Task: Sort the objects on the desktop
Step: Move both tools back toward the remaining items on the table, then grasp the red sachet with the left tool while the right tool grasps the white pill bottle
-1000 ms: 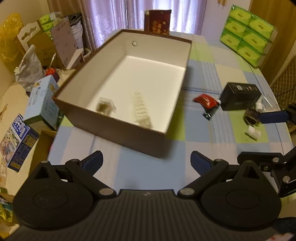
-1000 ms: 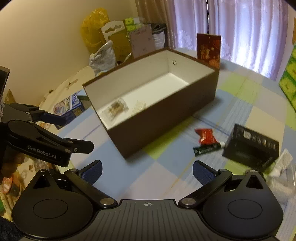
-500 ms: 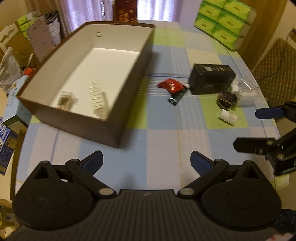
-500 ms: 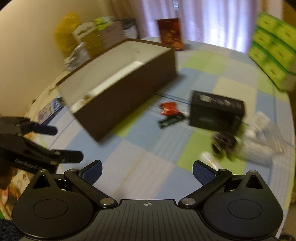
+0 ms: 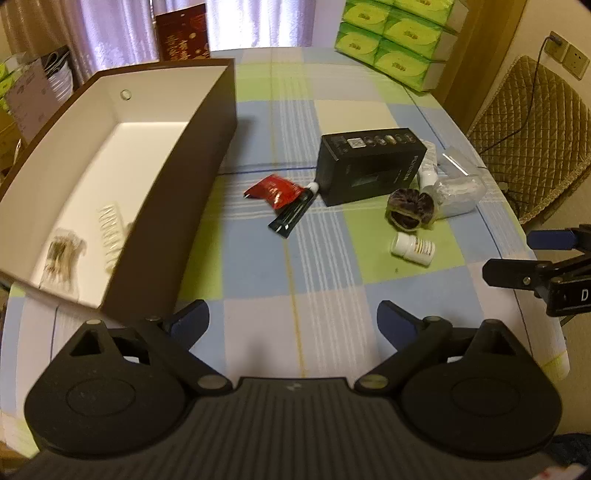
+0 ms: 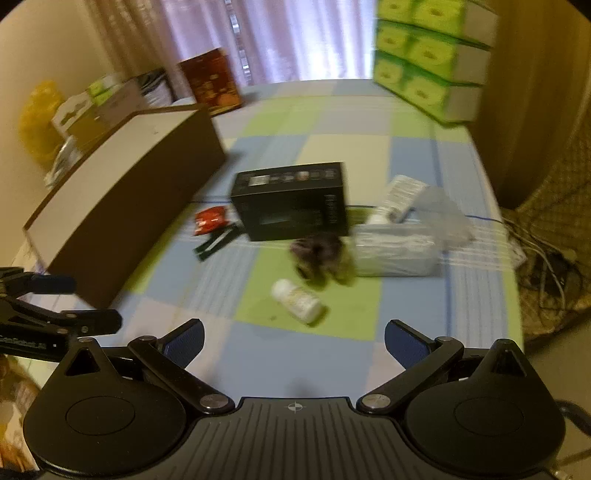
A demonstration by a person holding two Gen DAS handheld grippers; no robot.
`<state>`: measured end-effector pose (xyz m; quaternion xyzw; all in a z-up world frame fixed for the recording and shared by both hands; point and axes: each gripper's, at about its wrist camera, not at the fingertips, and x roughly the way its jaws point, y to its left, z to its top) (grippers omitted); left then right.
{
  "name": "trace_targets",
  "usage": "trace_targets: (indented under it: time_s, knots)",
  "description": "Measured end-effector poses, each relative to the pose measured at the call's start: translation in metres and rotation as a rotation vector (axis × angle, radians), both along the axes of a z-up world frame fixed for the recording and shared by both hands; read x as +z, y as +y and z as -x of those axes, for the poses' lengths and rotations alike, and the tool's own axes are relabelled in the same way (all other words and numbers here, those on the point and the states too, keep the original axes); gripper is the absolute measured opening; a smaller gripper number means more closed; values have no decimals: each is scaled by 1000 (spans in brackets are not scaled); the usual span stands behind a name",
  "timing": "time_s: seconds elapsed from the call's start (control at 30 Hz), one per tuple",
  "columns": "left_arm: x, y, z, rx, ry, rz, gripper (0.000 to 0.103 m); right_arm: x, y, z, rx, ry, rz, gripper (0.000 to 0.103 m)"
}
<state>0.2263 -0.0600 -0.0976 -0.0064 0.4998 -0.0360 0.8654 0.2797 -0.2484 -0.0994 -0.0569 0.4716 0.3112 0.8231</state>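
Checked tablecloth (image 5: pixel 314 295), box (image 5: pixel 207 155) interior left-view only

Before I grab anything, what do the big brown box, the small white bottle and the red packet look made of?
Big brown box: likely cardboard, matte, thin stiff walls, white inside. Small white bottle: apparently smooth plastic with a paper label. Red packet: glossy, crinkled foil or plastic.

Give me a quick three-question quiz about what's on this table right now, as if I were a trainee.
1. True or false: the black box lies inside the brown box.
2. Which lies nearest the right gripper? A) red packet B) white bottle C) green tissue packs
3. Fill in: both the left gripper and the right one have jaws that are ____ and hold nothing.

Key: 1 false; 2 B; 3 open.
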Motion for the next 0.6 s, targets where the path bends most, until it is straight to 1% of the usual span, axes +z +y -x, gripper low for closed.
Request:
trace_targets:
  time_s: [0.13,0.23,0.3,0.37,0.4,0.43,0.5,0.57,0.6]
  knots:
    - [-5,-7,-12,-10,-6,-6,94,-4,-12,-10,-50,-10,5,101]
    - [-10,-11,-22,-18,-1,-15,92,-10,-16,-16,-67,1,-5,101]
    - [-13,-12,-27,-22,2,-17,91,-15,-14,-18,-62,3,-11,101]
    - [-16,-12,-31,-27,6,-22,91,-21,-7,-19,-38,-15,-11,100]
    - [-18,-12,-35,-29,8,-27,90,-24,-3,-19,-22,-22,-9,93]
    - [-19,-12,-38,-31,10,-32,89,-27,1,-20,-1,-26,-10,83]
    - [-23,-11,-45,-30,14,-40,89,-36,9,-22,30,-32,-9,73]
    - [-26,-9,-52,-27,18,-44,88,-43,17,-25,61,-48,-3,67]
    - [-27,-8,-55,-27,19,-46,88,-47,21,-26,78,-60,-2,62]
